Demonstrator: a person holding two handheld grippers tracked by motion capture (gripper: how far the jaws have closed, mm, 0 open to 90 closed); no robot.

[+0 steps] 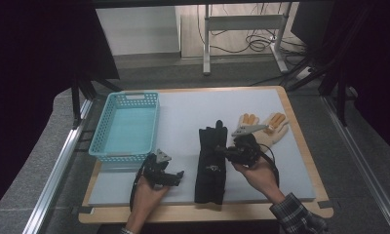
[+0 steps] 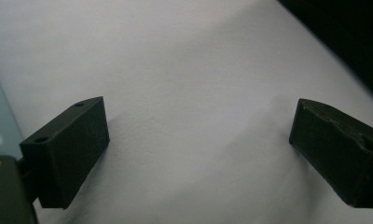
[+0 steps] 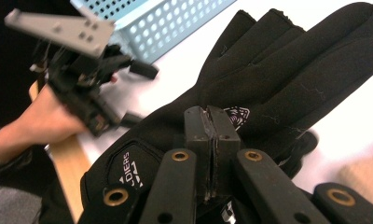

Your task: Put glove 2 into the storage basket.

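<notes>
2 grippers sit over your white mat (image 1: 281,161). Your right gripper (image 3: 211,140) has its jaws pressed flat together with nothing between them, hovering above the black gloves (image 1: 210,165), which lie stacked mid-mat. Your left gripper (image 2: 198,149) stands wide apart over bare mat beside the blue basket (image 1: 127,124). Probably another glove (image 1: 271,127), tan, lies behind your right hand (image 1: 259,170).

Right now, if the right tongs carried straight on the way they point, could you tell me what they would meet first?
Most likely the black glove: the shut right tongs point along it, just above its back. How far above is hard to tell.
</notes>
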